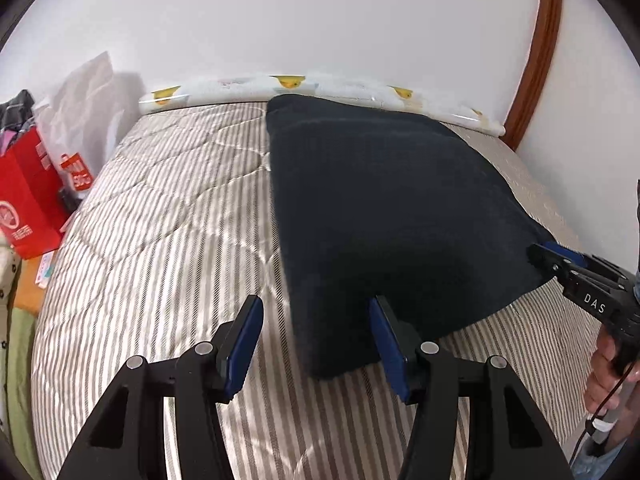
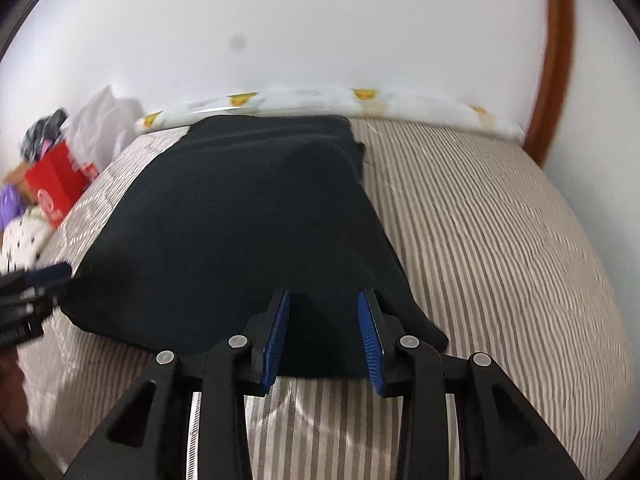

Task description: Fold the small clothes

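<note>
A dark navy garment (image 1: 384,208) lies flat on the striped quilt (image 1: 160,220), reaching back to the wall; in the right wrist view the garment (image 2: 240,216) fills the middle. My left gripper (image 1: 316,300) is open over the garment's near left corner, with one blue pad above the cloth and the other above the quilt. My right gripper (image 2: 325,292) is open at the near right edge, cloth lying below the gap and the pads not pressing it. The right gripper (image 1: 538,252) also shows at the garment's right corner, and the left gripper (image 2: 52,274) at its left corner.
A white bumper with yellow ducks (image 1: 288,84) runs along the white wall. A red paper bag (image 1: 28,200), a white plastic bag (image 1: 88,100) and piled clothes sit off the bed's left side. A curved wooden frame (image 1: 536,60) rises at right. A hand (image 1: 608,368) holds the right gripper.
</note>
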A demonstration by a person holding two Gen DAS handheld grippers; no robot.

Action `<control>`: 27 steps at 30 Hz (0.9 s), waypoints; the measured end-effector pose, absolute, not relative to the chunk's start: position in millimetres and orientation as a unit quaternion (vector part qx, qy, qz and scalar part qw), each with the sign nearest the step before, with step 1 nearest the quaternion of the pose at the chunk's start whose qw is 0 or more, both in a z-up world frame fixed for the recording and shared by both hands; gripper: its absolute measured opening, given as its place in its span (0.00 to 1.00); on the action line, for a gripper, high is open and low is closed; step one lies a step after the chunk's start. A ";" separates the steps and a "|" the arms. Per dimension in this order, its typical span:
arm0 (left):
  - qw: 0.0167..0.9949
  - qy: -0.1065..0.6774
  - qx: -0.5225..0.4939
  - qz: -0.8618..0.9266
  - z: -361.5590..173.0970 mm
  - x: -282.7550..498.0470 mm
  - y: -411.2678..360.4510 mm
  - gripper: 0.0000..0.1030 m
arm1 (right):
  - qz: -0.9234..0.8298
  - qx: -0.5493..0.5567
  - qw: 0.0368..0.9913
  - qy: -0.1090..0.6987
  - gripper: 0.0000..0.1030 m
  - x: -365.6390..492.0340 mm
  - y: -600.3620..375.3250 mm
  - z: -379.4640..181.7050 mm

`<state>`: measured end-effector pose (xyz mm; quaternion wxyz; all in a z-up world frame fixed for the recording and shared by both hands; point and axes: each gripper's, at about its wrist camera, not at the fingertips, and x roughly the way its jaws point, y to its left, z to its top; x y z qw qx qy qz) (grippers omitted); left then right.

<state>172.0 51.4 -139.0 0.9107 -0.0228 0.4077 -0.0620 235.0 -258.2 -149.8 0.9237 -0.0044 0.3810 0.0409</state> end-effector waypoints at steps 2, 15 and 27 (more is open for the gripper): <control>0.913 0.403 -0.030 -0.063 -134.0 162.9 53.6 0.51 | 0.024 0.002 0.922 0.386 0.33 227.8 -262.1 -149.1; 0.943 0.331 -0.019 -0.037 -62.4 83.5 39.1 0.72 | 0.022 0.030 0.941 0.337 0.70 127.0 -275.0 -82.9; 0.953 0.302 -0.008 -0.025 -22.6 22.7 19.1 0.87 | -0.013 -0.012 0.954 0.298 1.00 50.7 -275.8 -42.7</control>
